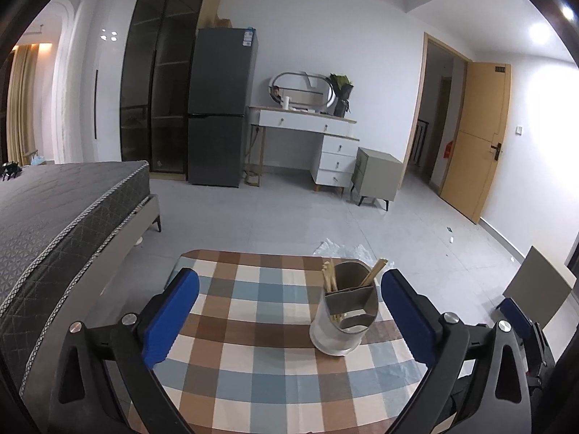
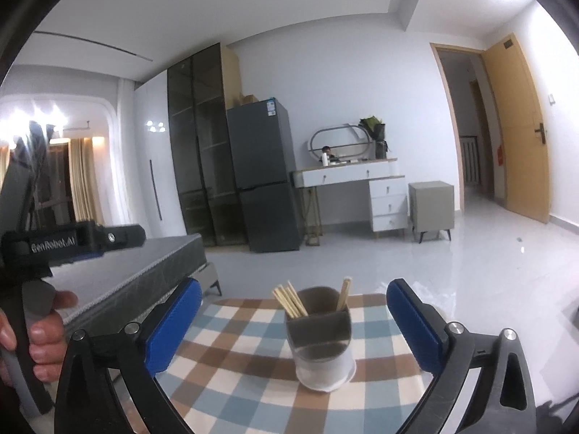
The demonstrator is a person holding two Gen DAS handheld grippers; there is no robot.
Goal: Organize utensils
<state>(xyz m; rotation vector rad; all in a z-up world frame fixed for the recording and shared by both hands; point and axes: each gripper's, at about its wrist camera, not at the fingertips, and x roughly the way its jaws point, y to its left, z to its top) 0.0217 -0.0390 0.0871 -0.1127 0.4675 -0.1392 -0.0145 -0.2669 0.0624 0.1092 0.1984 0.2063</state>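
Two tools hang wide apart, holding nothing.
Left tool or right tool could bump the cup and spill chopsticks.

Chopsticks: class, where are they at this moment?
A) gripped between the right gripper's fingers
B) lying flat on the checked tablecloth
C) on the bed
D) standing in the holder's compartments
D: the chopsticks stand in the holder; both grippers are open and hold nothing.
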